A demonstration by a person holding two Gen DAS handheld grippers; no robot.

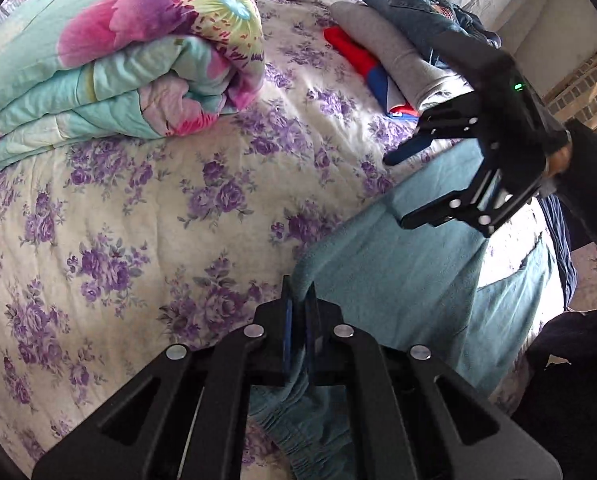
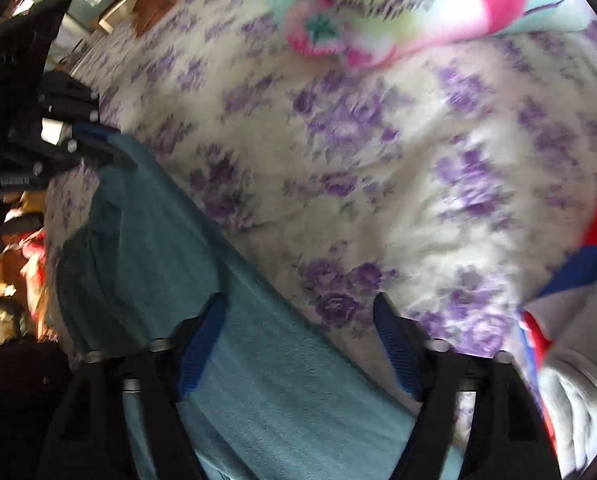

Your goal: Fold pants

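Gripping the elasticated waistband edge of the teal fleece pants (image 1: 398, 280), our left gripper (image 1: 298, 300) has its blue pads pressed tight on the cloth. The pants lie along the near right part of the white bedsheet printed with purple flowers (image 1: 158, 220). Our right gripper (image 2: 302, 344) hovers over the pant leg with jaws partly apart; fabric sits under them, but the pads do not press on it. Two risks apply. If we close the right jaws here, they may catch the sheet with the leg, because one finger sits past the fabric edge. If we lift with the left grip alone, the thin pinch may slip. The folded floral quilt (image 1: 118, 60) lies far left, well apart.
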